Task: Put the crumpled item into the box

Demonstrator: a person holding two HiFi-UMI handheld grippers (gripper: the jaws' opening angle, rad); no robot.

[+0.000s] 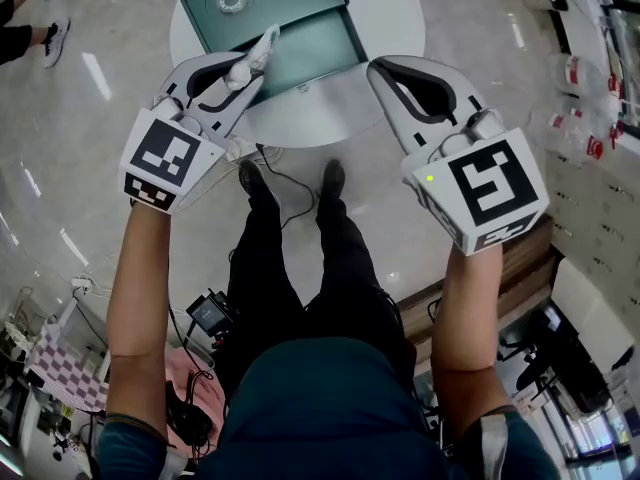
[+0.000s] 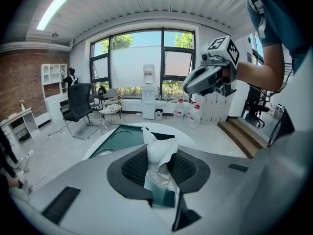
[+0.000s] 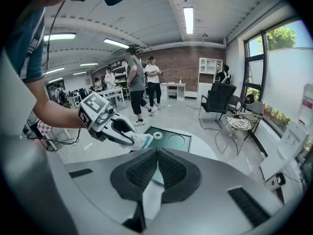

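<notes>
A crumpled white item point(image 2: 160, 153) sticks up between the black pads of my left gripper point(image 1: 258, 60), which is shut on it. In the head view the gripper holds it over the near edge of the open green box point(image 1: 318, 50) on the round white table point(image 1: 395, 13). My right gripper point(image 1: 382, 70) hovers just right of the box, over the table's edge, its jaws shut with nothing between them. The right gripper view shows the closed pads point(image 3: 146, 168) and, beyond them, the left gripper point(image 3: 128, 138) with the crumpled item point(image 3: 142, 140) near the box point(image 3: 173, 141).
A white ring point(image 1: 232, 0) lies in the box's far green panel. The person's legs and shoes stand right below the table. Cables and gear lie on the floor point(image 1: 205, 313). Chairs point(image 2: 78, 104), water bottles point(image 2: 195, 114) and standing people point(image 3: 136, 82) are further off.
</notes>
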